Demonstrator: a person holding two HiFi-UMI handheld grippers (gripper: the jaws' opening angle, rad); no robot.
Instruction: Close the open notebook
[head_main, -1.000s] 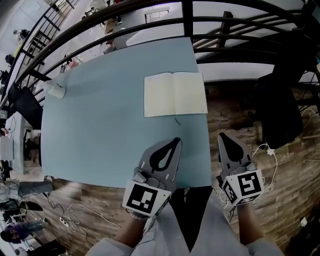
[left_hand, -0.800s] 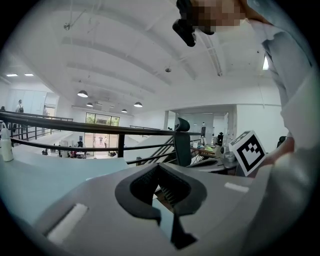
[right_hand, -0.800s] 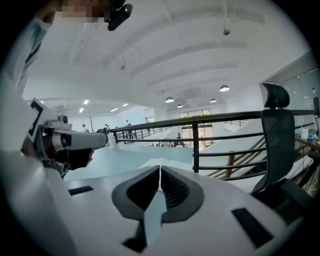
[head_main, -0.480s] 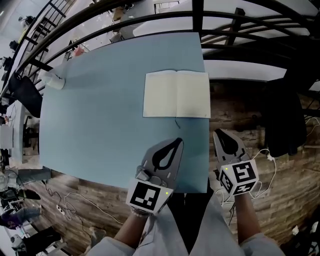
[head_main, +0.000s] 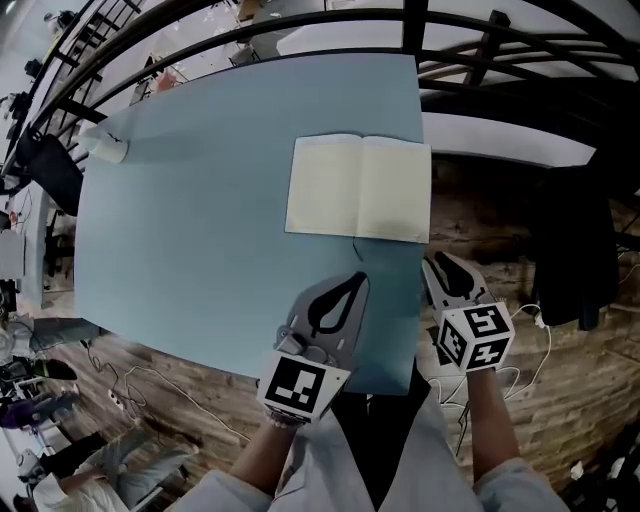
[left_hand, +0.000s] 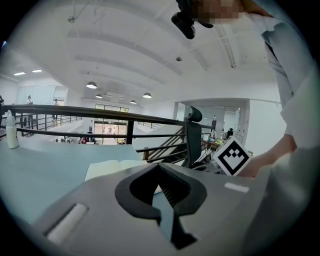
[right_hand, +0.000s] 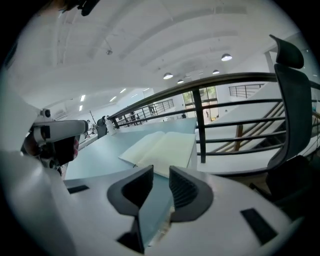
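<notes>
Left gripper (head_main: 354, 280) hovers over the blue table's (head_main: 200, 230) near edge, jaws together, empty. The notebook (head_main: 358, 188) lies open, far right on the table. Right gripper (head_main: 440, 266) sits just off the table's right edge; its jaws have just been opening, a narrow gap, nothing between.

Can read no text, brand or number anywhere. See only black-and-white square marker patterns on the left cube (head_main: 300, 388) and the right cube (head_main: 477, 337): blocks, not letters or digits.
</notes>
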